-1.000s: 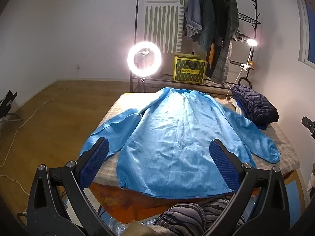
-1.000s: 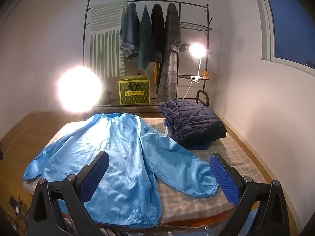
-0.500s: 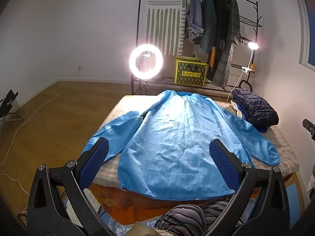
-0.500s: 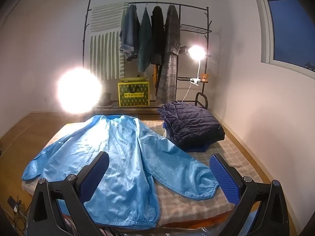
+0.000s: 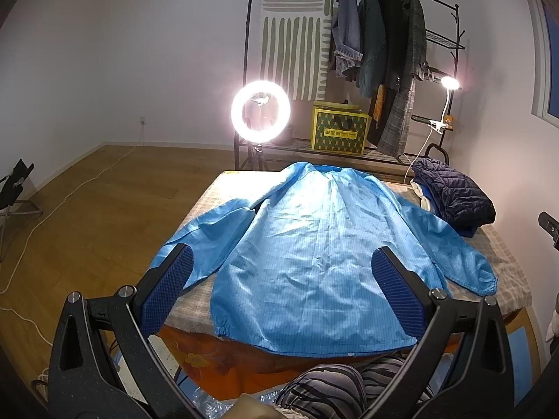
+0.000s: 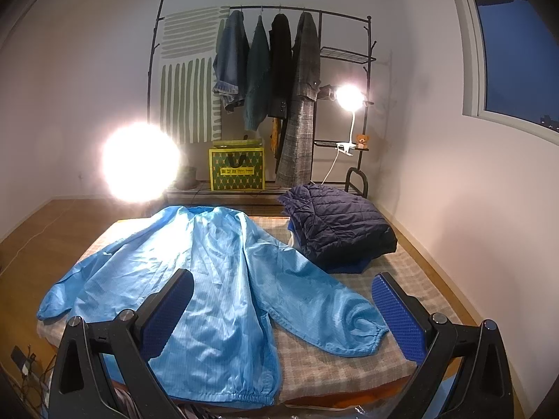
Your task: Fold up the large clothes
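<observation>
A large light-blue jacket (image 5: 314,237) lies spread flat, back up, on the checked table (image 5: 206,202), sleeves out to both sides, hem at the near edge. It also shows in the right wrist view (image 6: 216,272), with its right sleeve cuff (image 6: 363,331) nearest. My left gripper (image 5: 283,293) is open and empty, held above the hem. My right gripper (image 6: 283,317) is open and empty, above the near right part of the table (image 6: 349,366).
A folded dark navy quilted jacket (image 5: 454,199) lies at the table's far right, also in the right wrist view (image 6: 339,230). Behind stand a ring light (image 5: 260,111), a clothes rack (image 6: 269,70), a yellow-green box (image 6: 237,171) and a clip lamp (image 6: 349,97). Wooden floor lies left.
Both grippers have drawn back and risen slightly; the jacket sits a little lower and farther in both views. The jacket has not moved and both grippers stay open.
</observation>
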The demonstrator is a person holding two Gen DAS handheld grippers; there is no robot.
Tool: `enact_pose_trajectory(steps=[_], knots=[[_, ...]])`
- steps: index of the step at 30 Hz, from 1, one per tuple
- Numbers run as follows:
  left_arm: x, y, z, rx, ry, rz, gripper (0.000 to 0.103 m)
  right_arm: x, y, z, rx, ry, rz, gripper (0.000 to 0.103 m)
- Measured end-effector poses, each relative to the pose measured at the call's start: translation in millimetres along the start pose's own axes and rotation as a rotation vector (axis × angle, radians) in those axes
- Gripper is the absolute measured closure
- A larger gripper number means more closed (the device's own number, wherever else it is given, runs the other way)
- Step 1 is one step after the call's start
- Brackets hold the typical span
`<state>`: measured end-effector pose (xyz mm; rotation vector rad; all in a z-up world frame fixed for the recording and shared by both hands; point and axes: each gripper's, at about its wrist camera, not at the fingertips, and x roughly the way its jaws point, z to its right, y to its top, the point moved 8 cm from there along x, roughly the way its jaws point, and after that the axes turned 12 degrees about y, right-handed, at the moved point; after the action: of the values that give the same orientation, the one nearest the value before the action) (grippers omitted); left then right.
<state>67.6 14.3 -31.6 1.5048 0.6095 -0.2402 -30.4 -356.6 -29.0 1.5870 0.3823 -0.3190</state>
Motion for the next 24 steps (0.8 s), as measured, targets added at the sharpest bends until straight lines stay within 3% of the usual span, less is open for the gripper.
enact_pose_trajectory(steps=[24], knots=[[-0.5, -1.3, 0.6, 0.001, 0.002, 0.003, 0.000, -1.0, -2.5, 1.2, -0.005, 0.003, -0.002, 0.000]])
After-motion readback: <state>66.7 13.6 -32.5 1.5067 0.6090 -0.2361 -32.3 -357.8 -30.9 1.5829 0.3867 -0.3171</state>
